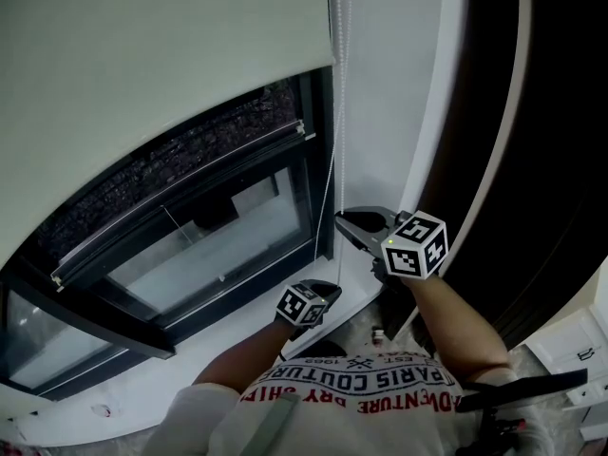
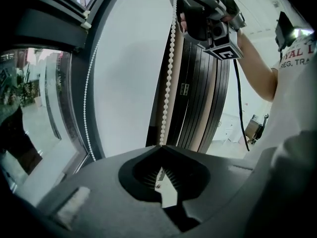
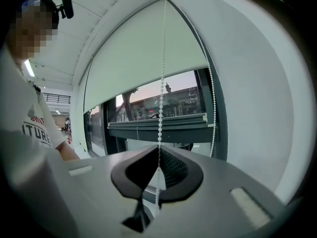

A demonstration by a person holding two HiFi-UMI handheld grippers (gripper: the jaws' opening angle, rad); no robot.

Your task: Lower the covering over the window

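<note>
Dark-framed window [image 1: 209, 255] is filling the left of the head view, with the pale roller blind [image 1: 161, 46] hanging over its upper part and leaving the lower glass uncovered. Just right of the frame, the bead chain [image 1: 333, 150] is running down along the white wall [image 1: 380, 112], and the left tool [image 1: 328, 291] is gripping it low down, jaws pressed together on the beads. Higher on the same strand, the right tool [image 1: 342, 220] is clamping it too, near the dark panel [image 1: 494, 112] at the far right.
</note>
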